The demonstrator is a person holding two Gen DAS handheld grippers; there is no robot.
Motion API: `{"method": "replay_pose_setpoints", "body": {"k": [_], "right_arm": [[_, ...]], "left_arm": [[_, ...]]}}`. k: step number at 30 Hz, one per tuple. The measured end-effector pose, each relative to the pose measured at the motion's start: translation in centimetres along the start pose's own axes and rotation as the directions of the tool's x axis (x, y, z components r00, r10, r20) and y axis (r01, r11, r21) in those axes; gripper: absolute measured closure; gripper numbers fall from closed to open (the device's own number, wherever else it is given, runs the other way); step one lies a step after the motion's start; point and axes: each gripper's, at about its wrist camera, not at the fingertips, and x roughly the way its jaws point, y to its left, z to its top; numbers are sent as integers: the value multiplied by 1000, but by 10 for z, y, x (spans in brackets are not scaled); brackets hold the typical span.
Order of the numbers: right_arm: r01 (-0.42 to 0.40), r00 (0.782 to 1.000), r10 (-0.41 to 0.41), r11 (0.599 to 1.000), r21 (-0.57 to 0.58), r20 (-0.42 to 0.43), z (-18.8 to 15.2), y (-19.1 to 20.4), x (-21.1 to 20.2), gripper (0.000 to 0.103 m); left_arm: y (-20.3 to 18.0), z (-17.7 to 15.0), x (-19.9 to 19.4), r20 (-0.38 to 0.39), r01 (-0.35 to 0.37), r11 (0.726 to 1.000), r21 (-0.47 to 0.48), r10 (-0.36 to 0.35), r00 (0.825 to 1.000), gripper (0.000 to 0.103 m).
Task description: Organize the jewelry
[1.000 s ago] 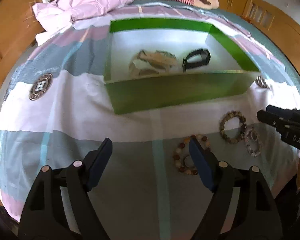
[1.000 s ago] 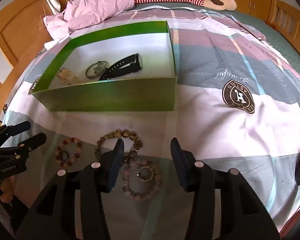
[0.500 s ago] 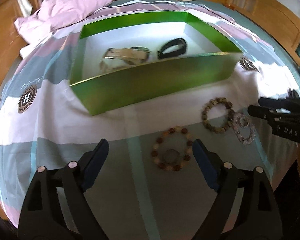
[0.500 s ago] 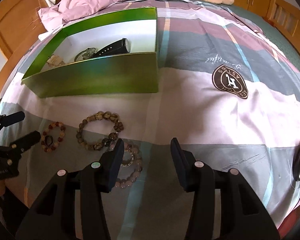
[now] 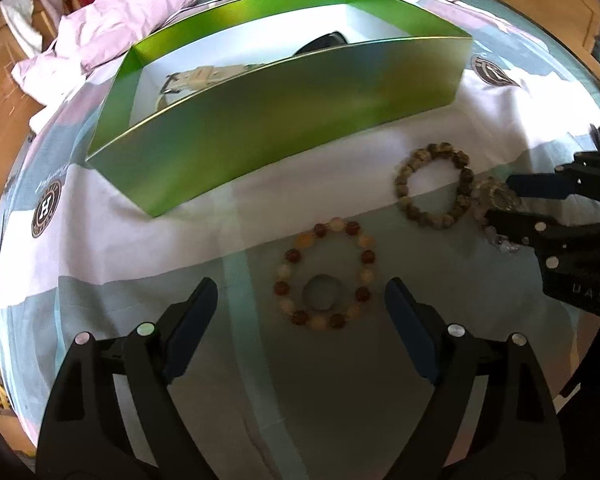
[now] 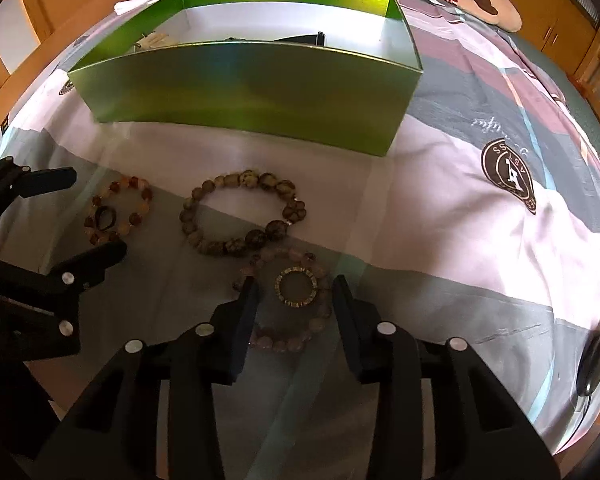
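Both tilted steeply down over the bed (image 6: 480, 240). Left claw (image 5: 300, 300) spread wide around the red-and-cream bead bracelet (image 5: 326, 274), pads clear of it. Right claw (image 6: 294, 286) closing around the pale bead bracelet (image 6: 288, 300) and the metal ring (image 6: 296, 286) inside it, not yet pressing. Just beside, the brown bead bracelet (image 6: 242, 212); beyond, the green box (image 6: 252, 84) with watches.
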Motion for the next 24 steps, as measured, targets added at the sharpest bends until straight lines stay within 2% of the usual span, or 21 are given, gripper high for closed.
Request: {"method": "replay_pose_setpoints", "body": {"k": [2,3,5,8,9,13,18,20,24], "right_arm": [[2,1000,-2,1000,0,3,1,0,0,64],[-1,1000,1,1000,-3,9,2,1,0,67],[-35,999,35,999,-10,28,3,4,0,73],[-112,991,115,992,-51,69,2,18,-8,74],[-108,990,113,992,-67,79,3,22,-10,74],[-72,993,79,994,-76,85,3,19,-14,74],[-91,992,99,991,-94,81,0,15,-17,76],[-96,992,104,989,-109,77,-3,19,-16,82],[-115,990,125,985,-131,68,-4,25,-13,83]], "left_arm": [[6,1,2,-11,-21,1000,-17,21,1000,18],[8,0,4,-20,-35,999,-28,34,999,18],[16,1,6,-36,-54,997,-60,52,998,17],[38,2,6,-52,-103,985,-136,97,994,17],[46,3,6,-56,-111,980,-163,103,993,17],[64,1,1,-52,-59,972,-228,48,997,17],[61,3,-9,-12,-13,978,-207,11,1000,17],[53,4,-11,4,-16,984,-180,17,1000,19],[41,6,-9,16,-15,992,-127,17,1000,21]]}}
